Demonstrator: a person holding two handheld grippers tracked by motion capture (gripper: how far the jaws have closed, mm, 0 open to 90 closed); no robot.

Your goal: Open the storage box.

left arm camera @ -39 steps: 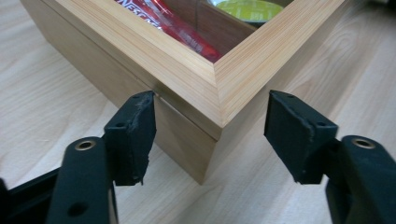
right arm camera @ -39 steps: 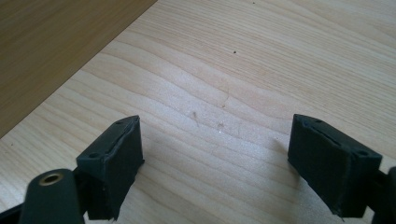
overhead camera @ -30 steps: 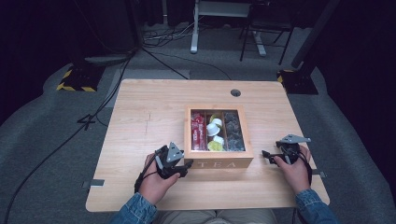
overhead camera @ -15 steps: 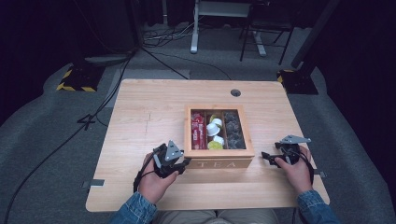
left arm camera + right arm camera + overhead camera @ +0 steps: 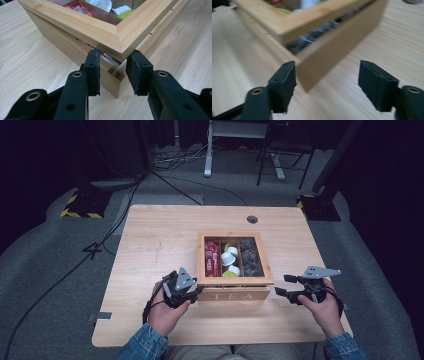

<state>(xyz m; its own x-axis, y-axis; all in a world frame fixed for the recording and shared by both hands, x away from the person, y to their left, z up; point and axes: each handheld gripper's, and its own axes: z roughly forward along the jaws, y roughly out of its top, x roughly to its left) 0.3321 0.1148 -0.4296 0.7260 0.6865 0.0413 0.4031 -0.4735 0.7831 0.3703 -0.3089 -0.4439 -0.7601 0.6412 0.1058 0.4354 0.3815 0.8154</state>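
Note:
A wooden tea box [image 5: 235, 296] marked TEA stands at the table's front middle. Its glass-windowed lid [image 5: 235, 281] shows red packets [image 5: 212, 257], white cups [image 5: 229, 257] and dark sachets [image 5: 250, 257] inside. My left gripper [image 5: 192, 292] is at the box's front left corner. In the left gripper view, that gripper [image 5: 113, 68] is shut on the lid's corner [image 5: 120, 42], with a gap under the lid. My right gripper [image 5: 283, 285] sits by the front right corner. In the right gripper view, its jaws [image 5: 327, 68] have just been closing, the box corner [image 5: 319, 62] between them untouched.
The light wooden table [image 5: 160, 235] has a round cable hole [image 5: 252, 219] near its far edge. Black cables cross the grey floor [image 5: 60, 270] at the left. A desk frame [image 5: 235, 140] and chair legs stand beyond the table.
The left gripper's jaws have closed onto the lid's front left corner. The right gripper has drawn slightly in toward the box's front right corner.

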